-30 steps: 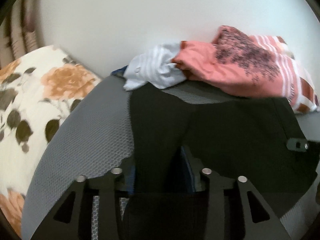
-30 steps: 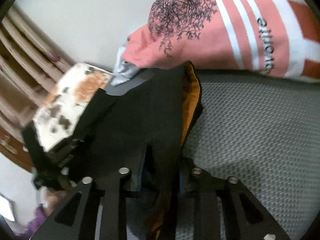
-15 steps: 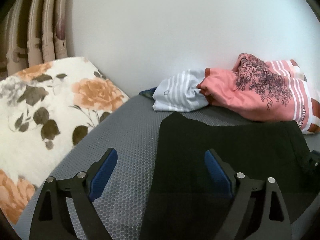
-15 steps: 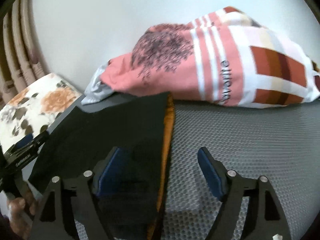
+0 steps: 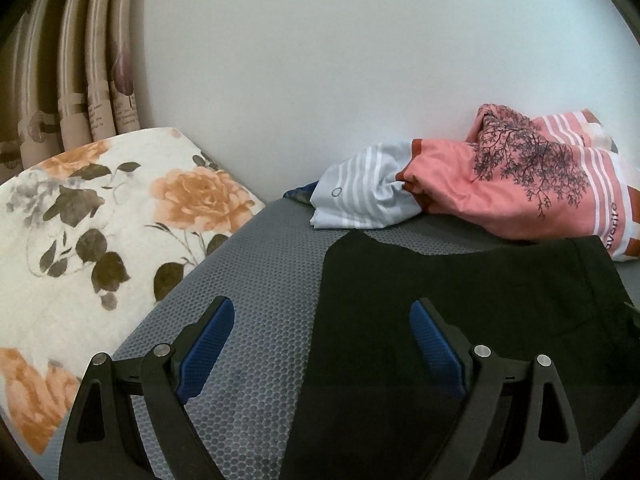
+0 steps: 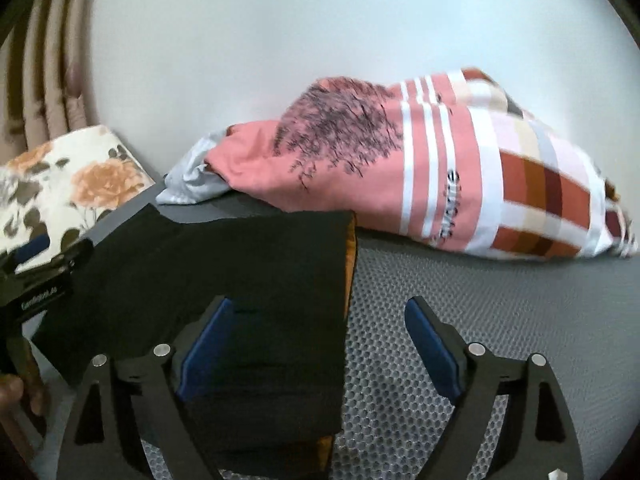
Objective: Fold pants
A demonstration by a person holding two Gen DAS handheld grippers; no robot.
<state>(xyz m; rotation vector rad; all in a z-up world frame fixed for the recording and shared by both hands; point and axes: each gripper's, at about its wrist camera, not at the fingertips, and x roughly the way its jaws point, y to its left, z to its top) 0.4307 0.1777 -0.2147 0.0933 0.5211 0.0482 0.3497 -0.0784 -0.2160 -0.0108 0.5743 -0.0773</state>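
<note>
Both grippers have let go of the cloth since a second ago and pulled back. From the left wrist, the left gripper (image 5: 322, 344) hovers with jaws spread wide and empty over the left edge of the black pants (image 5: 460, 296), which lie flat on the grey mat (image 5: 260, 280). From the right wrist, the right gripper (image 6: 316, 340) is likewise released, straddling the pants' orange-lined right edge. Next fold likely needs both grips level and corners matched.

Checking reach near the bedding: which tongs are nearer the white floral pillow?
Left. The left tongs hover open beside the white floral pillow; the right tongs are across the black pants.
</note>
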